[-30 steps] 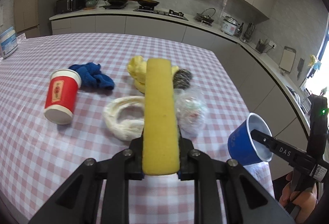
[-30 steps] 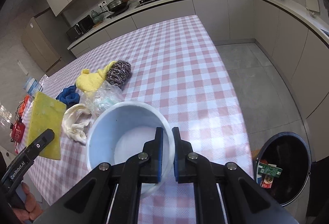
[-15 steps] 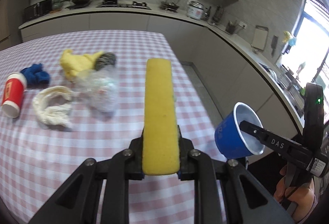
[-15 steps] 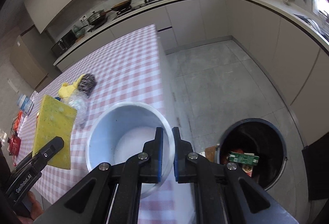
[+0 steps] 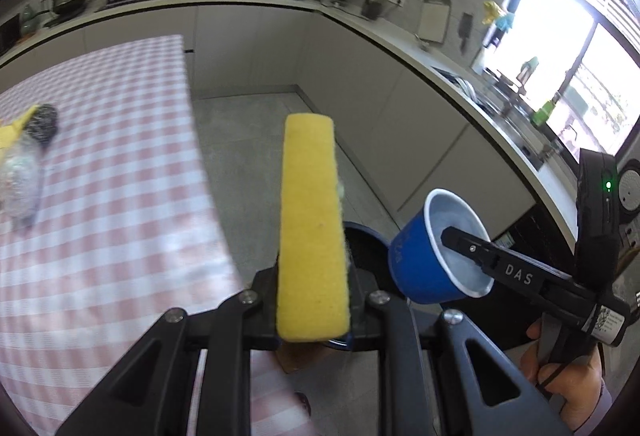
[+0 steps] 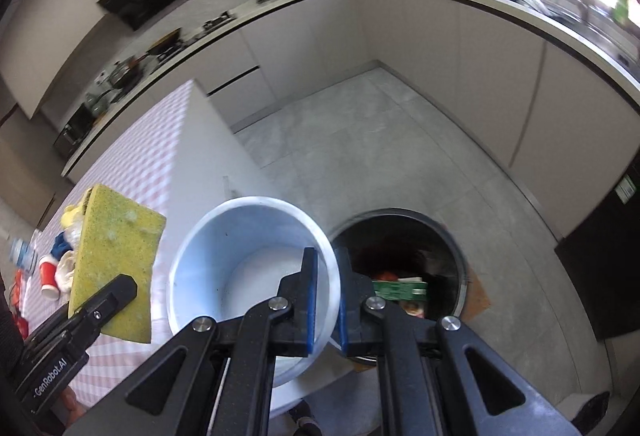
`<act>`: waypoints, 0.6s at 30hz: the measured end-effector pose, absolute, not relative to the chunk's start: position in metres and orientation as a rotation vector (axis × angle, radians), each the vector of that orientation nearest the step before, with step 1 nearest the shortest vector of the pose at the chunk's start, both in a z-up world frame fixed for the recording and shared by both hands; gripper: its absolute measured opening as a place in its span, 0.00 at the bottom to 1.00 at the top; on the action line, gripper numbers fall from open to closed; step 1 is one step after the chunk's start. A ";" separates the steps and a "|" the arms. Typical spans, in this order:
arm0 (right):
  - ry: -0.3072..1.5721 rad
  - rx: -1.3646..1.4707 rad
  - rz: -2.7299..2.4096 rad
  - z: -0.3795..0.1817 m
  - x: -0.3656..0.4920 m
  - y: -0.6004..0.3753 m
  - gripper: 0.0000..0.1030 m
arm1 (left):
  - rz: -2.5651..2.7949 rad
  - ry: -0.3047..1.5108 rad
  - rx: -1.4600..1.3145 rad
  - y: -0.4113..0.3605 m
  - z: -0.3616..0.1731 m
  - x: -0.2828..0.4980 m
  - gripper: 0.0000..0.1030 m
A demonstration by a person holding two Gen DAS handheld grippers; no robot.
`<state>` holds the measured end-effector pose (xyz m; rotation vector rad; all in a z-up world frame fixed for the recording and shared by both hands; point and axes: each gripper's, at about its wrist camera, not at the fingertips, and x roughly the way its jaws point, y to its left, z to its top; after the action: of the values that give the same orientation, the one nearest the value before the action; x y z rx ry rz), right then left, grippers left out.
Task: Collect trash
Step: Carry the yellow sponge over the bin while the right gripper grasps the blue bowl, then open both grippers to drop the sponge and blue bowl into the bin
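My left gripper (image 5: 313, 310) is shut on a yellow sponge (image 5: 310, 224), held upright past the table's edge; the sponge (image 6: 116, 256) also shows at the left of the right wrist view. My right gripper (image 6: 326, 296) is shut on the rim of a blue paper cup (image 6: 248, 276) with a white inside; the same cup (image 5: 434, 260) hangs at the right of the left wrist view. A round black trash bin (image 6: 436, 240) stands on the floor just beyond the cup, with packaging inside. In the left wrist view the bin (image 5: 366, 240) is mostly hidden behind sponge and cup.
The checked table (image 5: 112, 204) lies to the left with a steel scourer (image 5: 42, 124), a clear plastic bag (image 5: 20, 184) and a yellow rag. A red cup (image 6: 50, 274) and cloths lie further back. Grey cabinets (image 6: 440, 76) ring the tiled floor (image 6: 360, 148).
Both grippers have swung right, off the table and over the floor, carrying sponge and cup. The bin has come to lie right beyond the cup.
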<state>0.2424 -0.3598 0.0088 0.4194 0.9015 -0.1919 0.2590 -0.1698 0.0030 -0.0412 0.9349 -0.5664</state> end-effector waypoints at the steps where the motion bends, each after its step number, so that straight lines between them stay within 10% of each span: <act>1: 0.905 0.423 -0.201 0.006 0.241 -0.367 0.09 | -0.575 0.946 -0.037 -0.179 -0.001 0.259 0.21; 18: 1.024 0.485 -0.222 -0.075 0.250 -0.449 0.09 | -0.513 1.115 0.024 -0.254 -0.074 0.260 0.21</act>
<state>0.2502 -0.4490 -0.0751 0.4845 1.0241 -0.2219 0.2600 -0.2542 -0.0739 0.0245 1.1148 -0.5130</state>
